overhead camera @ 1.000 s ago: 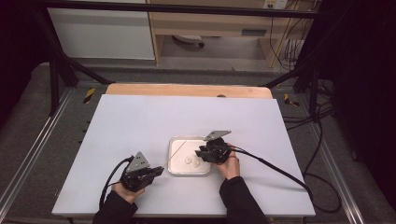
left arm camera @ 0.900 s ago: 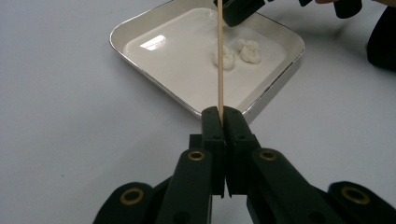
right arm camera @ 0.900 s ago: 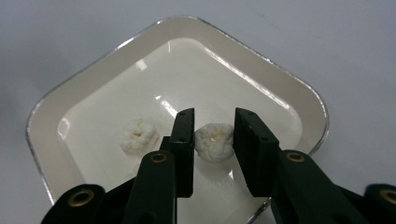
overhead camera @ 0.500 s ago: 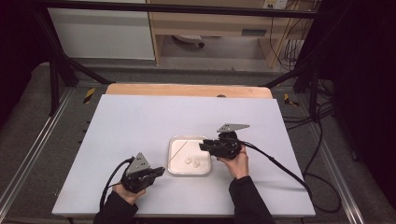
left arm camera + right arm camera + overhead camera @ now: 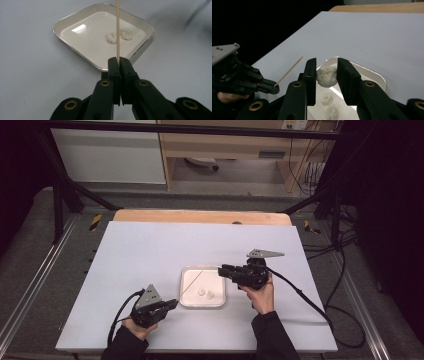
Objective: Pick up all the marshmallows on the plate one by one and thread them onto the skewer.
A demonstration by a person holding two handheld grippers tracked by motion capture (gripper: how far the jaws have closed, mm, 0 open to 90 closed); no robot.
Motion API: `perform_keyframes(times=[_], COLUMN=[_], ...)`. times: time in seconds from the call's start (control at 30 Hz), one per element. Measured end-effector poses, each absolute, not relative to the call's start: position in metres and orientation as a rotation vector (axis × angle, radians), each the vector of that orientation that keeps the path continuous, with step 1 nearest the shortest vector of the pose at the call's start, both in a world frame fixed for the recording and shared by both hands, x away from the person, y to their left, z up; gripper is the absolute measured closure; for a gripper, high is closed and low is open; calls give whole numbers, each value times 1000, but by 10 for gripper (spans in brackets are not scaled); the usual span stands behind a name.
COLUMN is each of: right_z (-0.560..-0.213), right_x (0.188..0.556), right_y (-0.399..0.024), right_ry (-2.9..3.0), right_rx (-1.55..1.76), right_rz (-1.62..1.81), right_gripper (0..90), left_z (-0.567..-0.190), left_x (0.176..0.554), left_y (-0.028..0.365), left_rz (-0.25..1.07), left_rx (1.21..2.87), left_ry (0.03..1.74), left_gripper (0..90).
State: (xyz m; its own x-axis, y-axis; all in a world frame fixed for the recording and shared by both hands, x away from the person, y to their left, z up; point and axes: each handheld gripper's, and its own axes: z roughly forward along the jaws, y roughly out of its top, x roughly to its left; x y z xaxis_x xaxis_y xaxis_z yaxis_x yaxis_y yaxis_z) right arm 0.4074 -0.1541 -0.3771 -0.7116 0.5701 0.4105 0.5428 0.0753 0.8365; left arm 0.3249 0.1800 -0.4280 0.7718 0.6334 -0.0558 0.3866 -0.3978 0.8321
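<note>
White dough ball (image 5: pixel 326 76) clamped in right gripper (image 5: pixel 326 75); left gripper (image 5: pixel 119 62) (jaws together) pinches skewer (image 5: pixel 117 30).

Left hand (image 5: pixel 134 326): low at the near table edge, forearm in from below, dark sleeve.
Left gripper (image 5: pixel 172 303): points right and away, jaws pressed together on a thin wooden stick (image 5: pixel 117 32).
Right hand (image 5: pixel 260 295): raised above the table, palm under the gripper body.
Right gripper (image 5: pixel 326 75): points left, jaws partly apart, clamped on a white lump (image 5: pixel 326 76).

White table (image 5: pixel 150 250) on a grey floor (image 5: pixel 30 270), wooden cabinet (image 5: pixel 235 145) behind.
</note>
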Motion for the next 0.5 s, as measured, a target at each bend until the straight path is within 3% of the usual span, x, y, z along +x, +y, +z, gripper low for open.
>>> perform_keyframes(times=[0.5], right_z=[-371], right_x=[410], right_y=[-150], right_ry=[2202], right_rx=[1263], right_rz=[1967], right_gripper=[700], left_z=[-426], left_x=[322], left_y=[177], left_rz=[347], left_rx=[2019], left_ry=[737], left_gripper=[886])
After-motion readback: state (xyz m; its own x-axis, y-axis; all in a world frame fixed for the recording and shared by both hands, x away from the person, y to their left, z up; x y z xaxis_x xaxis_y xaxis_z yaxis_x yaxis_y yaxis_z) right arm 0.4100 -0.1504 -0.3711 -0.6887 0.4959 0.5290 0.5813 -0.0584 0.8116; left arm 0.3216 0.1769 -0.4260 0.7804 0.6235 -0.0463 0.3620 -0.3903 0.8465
